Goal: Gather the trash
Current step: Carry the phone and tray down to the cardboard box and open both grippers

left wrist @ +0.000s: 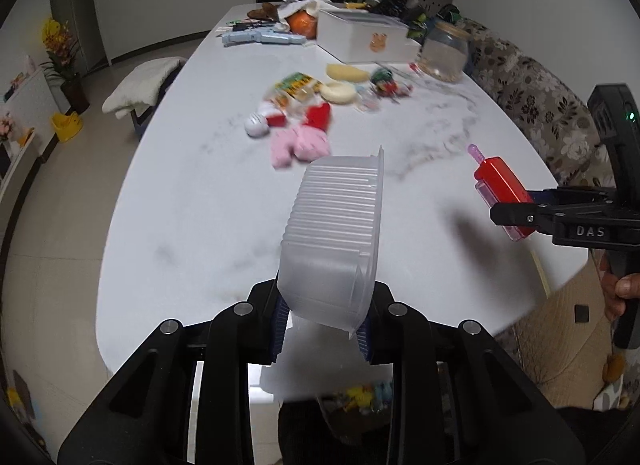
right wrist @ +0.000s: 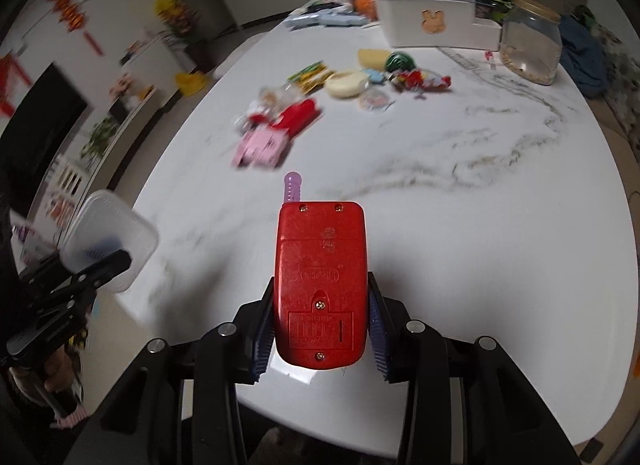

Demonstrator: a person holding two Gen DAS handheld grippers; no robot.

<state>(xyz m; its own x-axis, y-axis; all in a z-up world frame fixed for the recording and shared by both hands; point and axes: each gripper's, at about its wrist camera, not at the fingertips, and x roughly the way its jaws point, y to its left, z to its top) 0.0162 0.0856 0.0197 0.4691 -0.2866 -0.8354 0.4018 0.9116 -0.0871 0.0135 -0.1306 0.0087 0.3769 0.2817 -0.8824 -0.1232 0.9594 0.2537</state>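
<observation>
Jaws of the left gripper (left wrist: 324,325) clamp a tub (left wrist: 334,237); right gripper (right wrist: 320,339) clamps a toy phone (right wrist: 322,285), antenna toward 12 o'clock.

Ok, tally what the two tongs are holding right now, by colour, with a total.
Translucent white: 1, the plastic container in the left tongs
Red: 1, the toy phone with a purple antenna, in the right tongs
Total: 2
</observation>
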